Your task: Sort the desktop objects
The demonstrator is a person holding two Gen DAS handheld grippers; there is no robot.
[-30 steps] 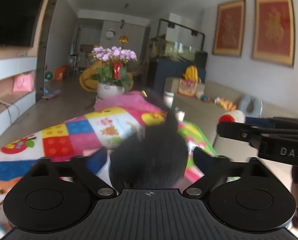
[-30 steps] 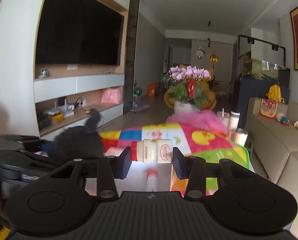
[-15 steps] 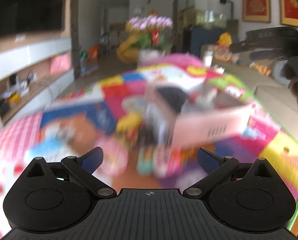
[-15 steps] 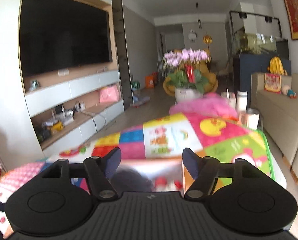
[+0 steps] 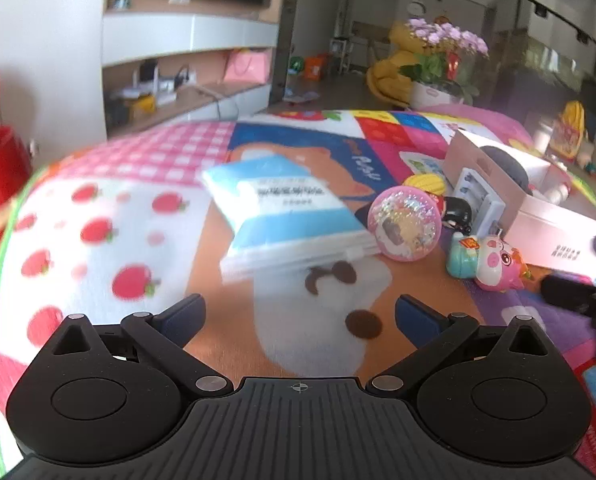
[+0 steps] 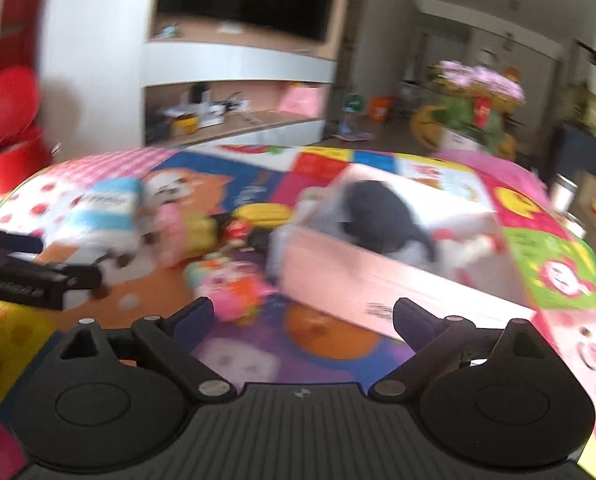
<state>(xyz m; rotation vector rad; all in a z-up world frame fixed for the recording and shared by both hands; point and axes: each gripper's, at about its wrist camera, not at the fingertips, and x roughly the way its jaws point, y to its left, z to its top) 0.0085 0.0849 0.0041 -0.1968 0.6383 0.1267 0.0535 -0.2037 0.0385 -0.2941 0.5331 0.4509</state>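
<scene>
My left gripper (image 5: pixel 300 312) stands open and empty above the mat, short of a blue-and-white tissue pack (image 5: pixel 286 216). Right of the pack lie a pink glitter disc (image 5: pixel 404 222) and a pig toy (image 5: pixel 494 258). A pink box (image 5: pixel 546 224) holds a black plush (image 5: pixel 502 160). My right gripper (image 6: pixel 304 312) is opening its jaws with nothing between them. It hovers near the blurred pig toy (image 6: pixel 234 292) and the front of the box (image 6: pixel 358 280). In the box the black plush (image 6: pixel 382 216) lies next to a small white bottle (image 6: pixel 474 246).
A colourful play mat (image 5: pixel 138 240) covers the table, its green edge at the left. A yellow toy (image 5: pixel 424 182), a black figure (image 5: pixel 456 210) and a white-blue gadget (image 5: pixel 480 200) crowd the box's left side. Red objects (image 6: pixel 6 132) stand off the left edge.
The left gripper let go of the black plush, now in the box, and swung down and left toward the tissue pack. The right gripper released the white bottle, opened and dropped lower.
</scene>
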